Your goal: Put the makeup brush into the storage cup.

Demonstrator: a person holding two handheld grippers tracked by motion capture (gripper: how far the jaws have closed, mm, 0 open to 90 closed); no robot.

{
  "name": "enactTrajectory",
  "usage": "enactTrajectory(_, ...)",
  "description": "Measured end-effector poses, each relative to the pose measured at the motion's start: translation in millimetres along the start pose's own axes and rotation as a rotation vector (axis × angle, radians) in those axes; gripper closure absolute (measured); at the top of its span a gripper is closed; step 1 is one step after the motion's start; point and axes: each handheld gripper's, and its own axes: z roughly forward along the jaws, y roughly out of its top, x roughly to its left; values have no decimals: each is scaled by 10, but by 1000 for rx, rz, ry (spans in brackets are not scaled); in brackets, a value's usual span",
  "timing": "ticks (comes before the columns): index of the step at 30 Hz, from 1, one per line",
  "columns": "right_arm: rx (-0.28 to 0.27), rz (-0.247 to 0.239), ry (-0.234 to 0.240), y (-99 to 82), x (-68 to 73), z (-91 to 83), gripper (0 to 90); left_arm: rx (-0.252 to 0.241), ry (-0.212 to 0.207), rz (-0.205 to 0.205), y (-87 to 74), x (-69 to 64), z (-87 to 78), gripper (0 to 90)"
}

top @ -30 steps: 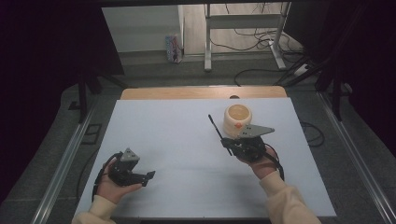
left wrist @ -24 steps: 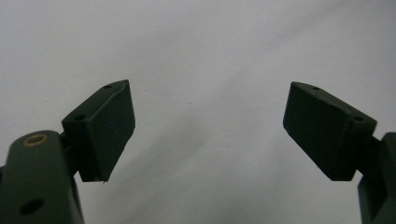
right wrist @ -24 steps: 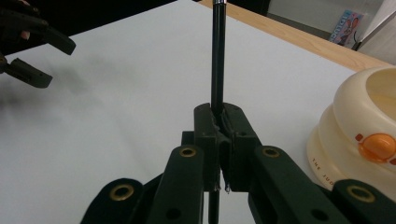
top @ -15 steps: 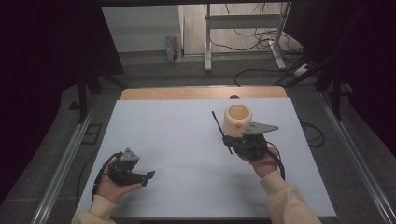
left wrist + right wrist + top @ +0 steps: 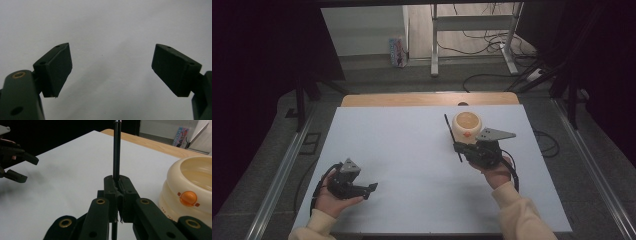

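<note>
R gripper (image 5: 119, 185): clenched on a thin black stick (image 5: 116, 150); both pads pinch it near its lower part, the rest of the shaft juts up past the jaws.
Stick in high view (image 5: 452, 136): slanted line just left of the cup, running fwd/away from the person's R hand (image 5: 496, 170).
Why held so: prob. gripped low to leave a long free end for aiming at the cup's mouth – a judgement, not seen.
Cup (image 5: 467, 125): cream, ribbed/bulged sides, orange knob on its near side (image 5: 188, 198); stands upright on the white table (image 5: 402, 150), right-of-centre, twd the far edge. Open mouth up, just beside the stick, not touching as far as I can tell.
L gripper (image 5: 112, 67): released, jaws wide apart, nothing btwn them, bare white tabletop beyond.
L gripper in high view (image 5: 371, 188): near front-left of table, cradled in L hand (image 5: 329, 197), well apart from cup + stick.
Why parked there: looks idle, kept out of the R side's way; could come over to steady the cup if needed.
Surroundings: wooden edge (image 5: 427, 98) past the white top; dark floor w/ cables beyond.
</note>
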Motion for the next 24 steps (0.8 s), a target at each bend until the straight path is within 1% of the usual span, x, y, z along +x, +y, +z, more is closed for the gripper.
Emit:
enactTrajectory(7,-8,19,-8,3,-32,-9,860,0,0,0,1,1,0,170)
enactTrajectory(9,-17,33,-7,2,-48,-15,860,0,1,-1,1,2,-1,170)
enactTrajectory(15,-31,52,-10,1,-84,-40,861,0,0,0,1,3,-3,170)
enactTrajectory(20,-45,74,0,0,-122,-55,860,0,1,-4,0,5,2,170)
enactTrajectory(24,-50,85,-9,5,-151,-69,860,2,0,-3,3,4,2,170)
